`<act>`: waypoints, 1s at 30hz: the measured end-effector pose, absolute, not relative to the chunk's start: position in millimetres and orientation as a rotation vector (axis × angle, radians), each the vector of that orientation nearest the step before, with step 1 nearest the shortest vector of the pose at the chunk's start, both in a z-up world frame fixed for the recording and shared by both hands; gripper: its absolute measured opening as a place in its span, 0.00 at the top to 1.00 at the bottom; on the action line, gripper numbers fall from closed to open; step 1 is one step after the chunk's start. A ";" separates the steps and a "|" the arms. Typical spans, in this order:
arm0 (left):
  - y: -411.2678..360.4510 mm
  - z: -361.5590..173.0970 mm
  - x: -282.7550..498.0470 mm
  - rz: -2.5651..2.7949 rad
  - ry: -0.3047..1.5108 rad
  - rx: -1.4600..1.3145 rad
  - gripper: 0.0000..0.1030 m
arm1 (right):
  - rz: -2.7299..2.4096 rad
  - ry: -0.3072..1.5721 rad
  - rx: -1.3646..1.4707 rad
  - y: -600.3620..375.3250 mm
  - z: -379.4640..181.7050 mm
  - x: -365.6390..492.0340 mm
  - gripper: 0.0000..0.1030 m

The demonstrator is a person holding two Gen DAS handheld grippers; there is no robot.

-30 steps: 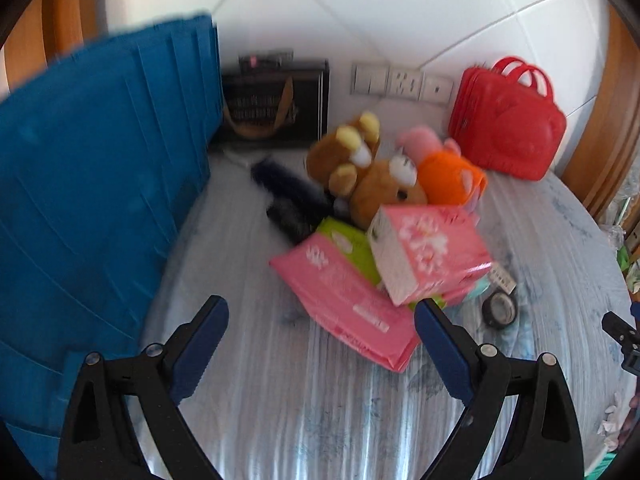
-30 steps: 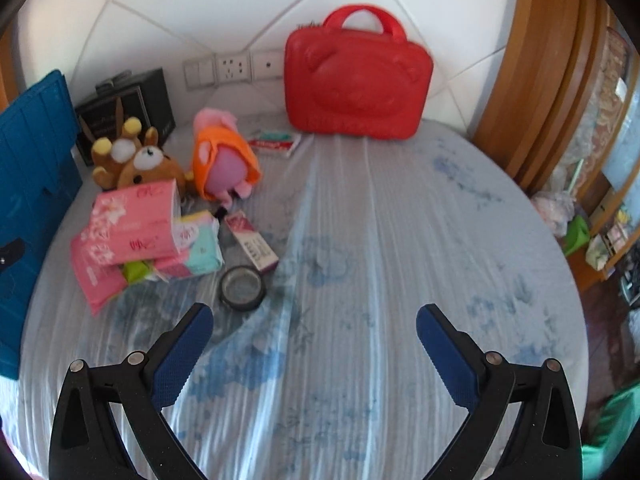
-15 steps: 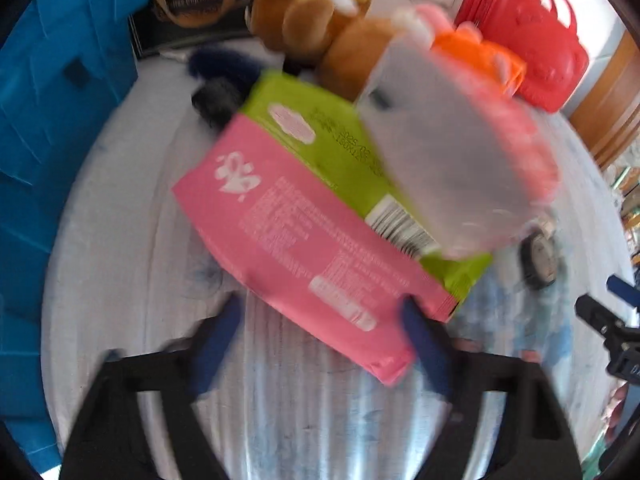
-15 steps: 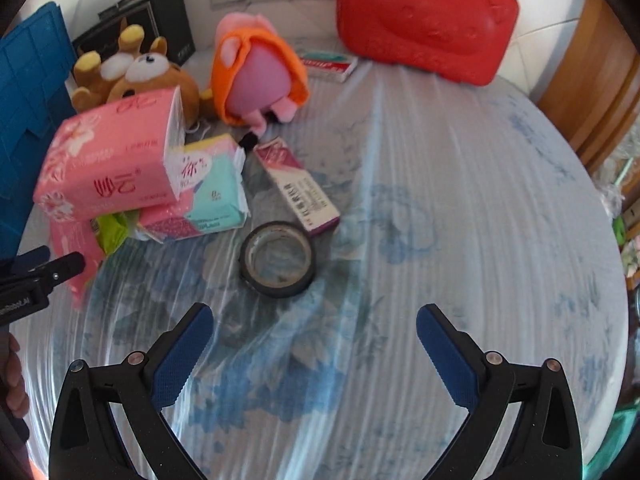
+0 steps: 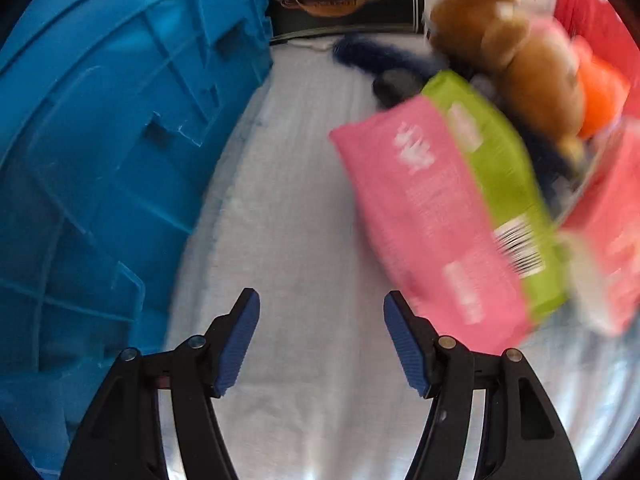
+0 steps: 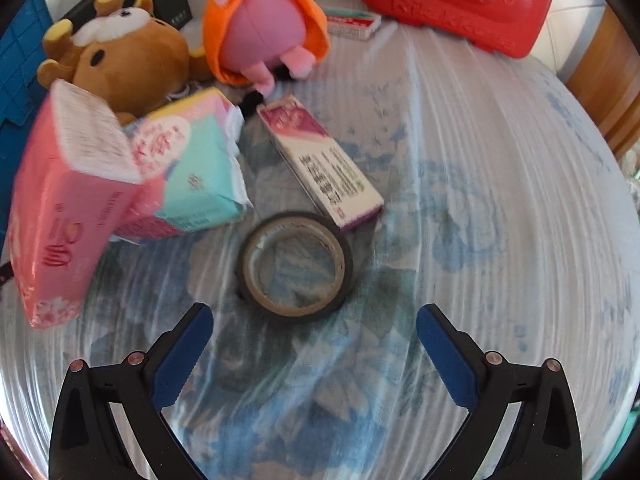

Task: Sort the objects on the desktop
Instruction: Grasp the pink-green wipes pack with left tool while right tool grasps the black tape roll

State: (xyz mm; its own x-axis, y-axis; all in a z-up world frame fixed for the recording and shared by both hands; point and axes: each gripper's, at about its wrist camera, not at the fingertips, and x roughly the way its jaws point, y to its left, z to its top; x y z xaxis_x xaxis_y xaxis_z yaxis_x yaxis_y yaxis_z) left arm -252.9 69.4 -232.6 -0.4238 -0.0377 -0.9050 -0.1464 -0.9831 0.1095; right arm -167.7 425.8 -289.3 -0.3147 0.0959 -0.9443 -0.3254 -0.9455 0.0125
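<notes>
Tape roll [image 6: 297, 264]: lies flat on the cloth [image 6: 460, 240], just ahead of the right gripper [image 6: 314, 354], touching the end of the small box [image 6: 320, 164]
Right gripper: jaws spread wide, nothing held; the roll is judged the likely next pick, to be straddled across its rim and closed on squarely, clear of the box
Pink pack [image 5: 424, 216]: flat on the cloth beside the green pack [image 5: 492, 176], just right of the left gripper [image 5: 320, 344]
Left gripper: jaws partly apart, nothing between them; the right finger [image 5: 404, 344] sits near the pack's lower corner, so an edge grip is judged best
Crate [image 5: 100, 140]: blue, to the left, a probable bin for sorted items
Writing: Chinese characters on the tissue packs [image 6: 188, 176], unread; barcode on the green pack; fine print on the box too small; embossed letters on the red case [image 6: 456, 4] not legible
Toys: bear [image 6: 124, 60] and pink plush [image 6: 264, 28] behind the pile
</notes>
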 end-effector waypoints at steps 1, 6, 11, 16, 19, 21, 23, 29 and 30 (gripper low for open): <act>70.2 -227.5 -252.6 2.565 0.185 -1.637 0.38 | 2.328 0.286 -1.660 427.5 -291.9 -165.6 0.00; 115.0 -224.4 -257.1 2.453 0.018 -1.599 0.36 | 2.330 0.271 -1.652 431.5 -292.0 -161.1 0.00; 152.5 -241.5 -280.2 2.372 0.151 -1.555 0.35 | 2.352 0.261 -1.625 433.4 -292.0 -156.4 0.00; 159.0 -251.9 -299.2 2.405 0.150 -1.580 0.05 | 2.368 0.244 -1.637 438.2 -291.6 -157.0 0.00; 150.3 -257.4 -296.9 2.382 0.147 -1.582 0.02 | 2.362 0.248 -1.641 441.1 -290.0 -158.7 0.00; 145.5 -257.7 -281.8 2.361 0.232 -1.579 0.08 | 2.343 0.267 -1.650 444.5 -289.5 -158.1 0.00; 141.2 -259.8 -267.0 2.362 0.353 -1.534 0.08 | 2.338 0.288 -1.643 448.2 -289.6 -157.3 0.00; 90.8 -256.7 -248.8 2.364 0.406 -1.591 0.08 | 2.333 0.334 -1.637 462.5 -287.0 -144.6 0.00; 84.7 -255.2 -250.6 2.360 0.421 -1.624 0.08 | 2.336 0.342 -1.635 461.8 -287.0 -146.1 0.00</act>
State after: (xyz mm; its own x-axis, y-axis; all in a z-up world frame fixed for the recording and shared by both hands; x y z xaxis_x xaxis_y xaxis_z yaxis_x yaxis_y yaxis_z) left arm -250.6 84.7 -255.2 -0.3501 0.0375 -0.9360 -0.3588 -0.9283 0.0970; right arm -146.1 461.8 -287.0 -0.3273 0.0836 -0.9412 -0.3501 -0.9359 0.0387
